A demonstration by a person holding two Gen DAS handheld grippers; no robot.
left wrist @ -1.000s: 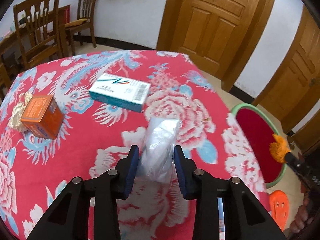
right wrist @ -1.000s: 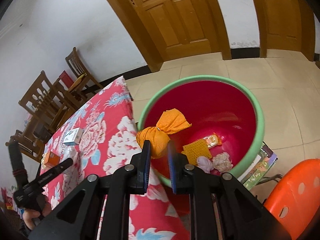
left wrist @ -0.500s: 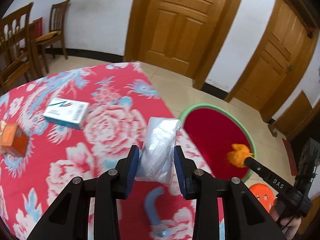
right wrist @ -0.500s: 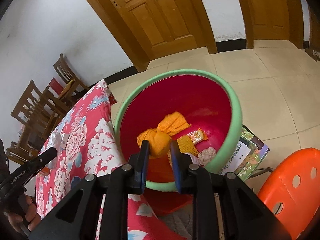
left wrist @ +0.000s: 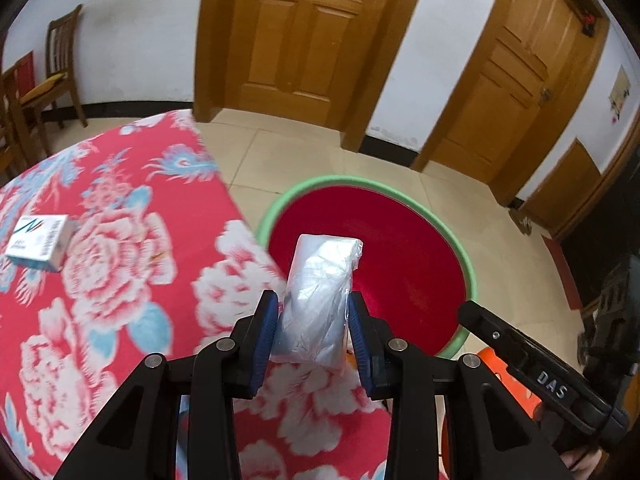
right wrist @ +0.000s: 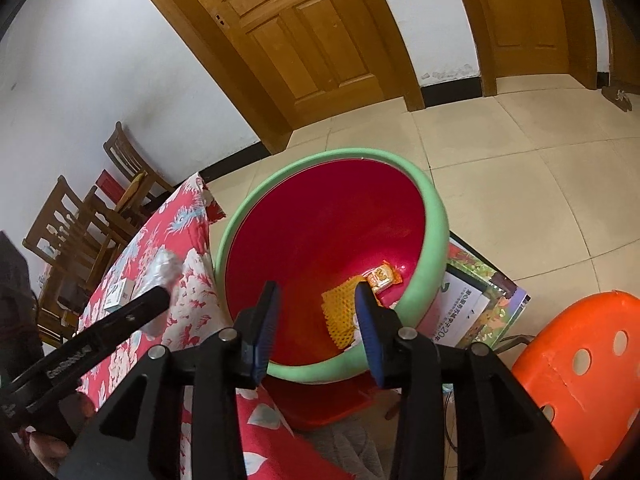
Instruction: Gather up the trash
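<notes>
Left gripper (left wrist: 314, 330) clamps a clear plastic packet (left wrist: 318, 296) between its blue pads; jaws are narrow, pressed against both sides of the packet

Packet is oblong, long axis along the fingers, pointing away from the camera; its far end projects past the fingertips and sits in line with the near-left rim of the bin (left wrist: 466, 264). Packet is off the table (left wrist: 120, 300), above the table's right edge where it meets the bin. Wrapping is crinkled, contents not readable

Right gripper (right wrist: 316, 314) is over the near rim of the bin, jaws part-way apart and just been opening, nothing between the pads

Bin: round, green rim, red inside, on the floor just right of the table. In the right wrist view its bottom holds a yellow mesh piece (right wrist: 340, 314) and, just beyond it, a small orange snack wrapper (right wrist: 384, 276). Something pale sits near the mesh, mostly hidden by the right finger. The orange bundle no longer shows

White box (left wrist: 38, 242) lies flat on the table, far left, well apart from the packet. Orange stool (right wrist: 580, 368) stands right of the bin; printed paper (right wrist: 472, 308) lies under the bin's right side
</notes>
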